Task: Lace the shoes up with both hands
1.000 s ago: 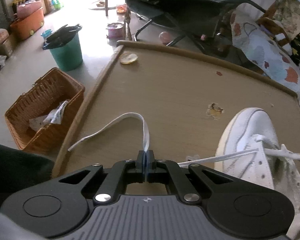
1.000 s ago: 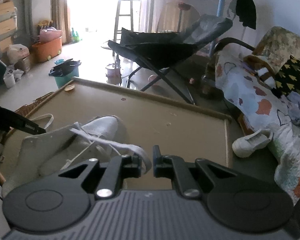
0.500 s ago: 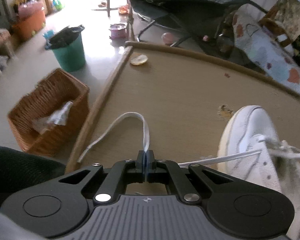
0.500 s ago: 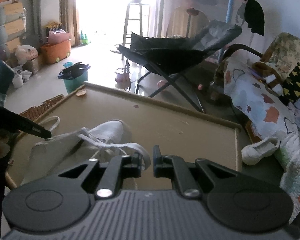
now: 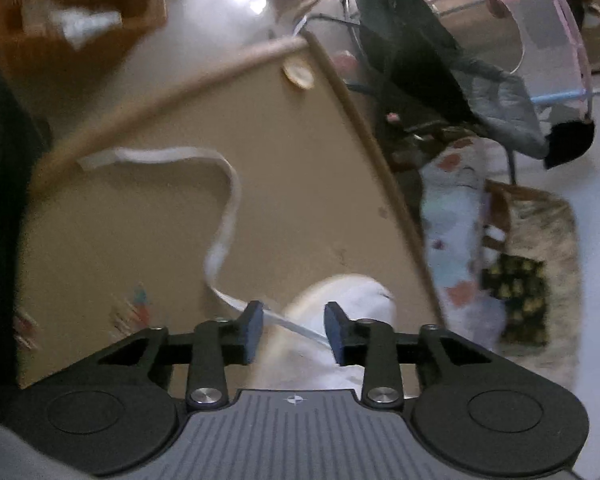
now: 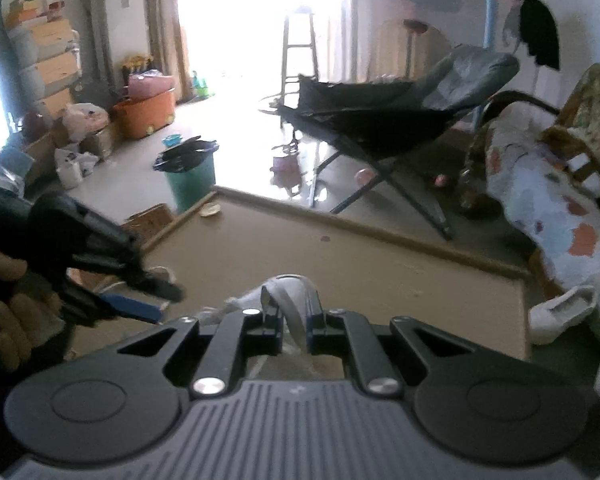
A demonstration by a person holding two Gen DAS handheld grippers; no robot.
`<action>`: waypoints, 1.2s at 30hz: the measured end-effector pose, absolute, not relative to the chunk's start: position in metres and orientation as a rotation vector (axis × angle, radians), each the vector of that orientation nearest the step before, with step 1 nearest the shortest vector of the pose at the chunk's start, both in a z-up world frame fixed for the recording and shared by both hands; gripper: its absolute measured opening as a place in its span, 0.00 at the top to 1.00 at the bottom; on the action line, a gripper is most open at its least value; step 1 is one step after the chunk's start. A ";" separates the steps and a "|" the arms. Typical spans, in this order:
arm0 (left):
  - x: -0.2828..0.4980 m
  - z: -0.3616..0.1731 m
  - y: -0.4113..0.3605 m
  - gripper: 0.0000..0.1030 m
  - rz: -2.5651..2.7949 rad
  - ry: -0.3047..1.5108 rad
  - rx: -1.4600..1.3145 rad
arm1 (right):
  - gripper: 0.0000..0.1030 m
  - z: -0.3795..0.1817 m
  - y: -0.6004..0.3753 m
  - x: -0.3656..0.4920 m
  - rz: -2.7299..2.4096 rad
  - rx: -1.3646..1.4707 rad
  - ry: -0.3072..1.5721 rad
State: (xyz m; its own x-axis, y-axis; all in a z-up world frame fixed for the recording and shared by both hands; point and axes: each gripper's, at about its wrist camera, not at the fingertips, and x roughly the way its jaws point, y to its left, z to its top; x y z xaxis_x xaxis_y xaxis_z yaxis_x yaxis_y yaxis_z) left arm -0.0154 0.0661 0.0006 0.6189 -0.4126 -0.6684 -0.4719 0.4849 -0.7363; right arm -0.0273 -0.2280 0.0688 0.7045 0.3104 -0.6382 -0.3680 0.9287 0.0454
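The left gripper (image 5: 293,330) is opening, its lace (image 5: 226,216) slack toward the table's (image 5: 148,224) near-left edge and apt to slide off; the right gripper (image 6: 293,330), nearly closed, seemingly pinches the other lace (image 6: 290,312) over the shoe (image 5: 340,300).

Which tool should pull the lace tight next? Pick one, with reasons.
Right. The right tool has a loop of lace between its pads, while the left tool is opening, its lace end slack on the table.

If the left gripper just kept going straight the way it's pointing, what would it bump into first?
Probably the flat white shoelace crossing between the opening jaws of the left gripper, then the white sneaker's toe just behind it; blur makes depth uncertain.
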 end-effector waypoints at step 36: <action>-0.008 0.005 0.024 0.98 0.023 0.962 -0.927 | 0.85 0.044 -0.189 -0.049 0.379 -0.314 0.728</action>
State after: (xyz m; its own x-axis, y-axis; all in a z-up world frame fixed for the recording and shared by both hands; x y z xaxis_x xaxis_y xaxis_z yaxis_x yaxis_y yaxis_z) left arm -0.0077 0.0237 0.0046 0.6017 -0.3664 -0.7097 -0.4005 0.6303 -0.6650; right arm -0.0492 -0.1889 0.0437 0.6841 0.2250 -0.6938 -0.4394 0.8864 -0.1458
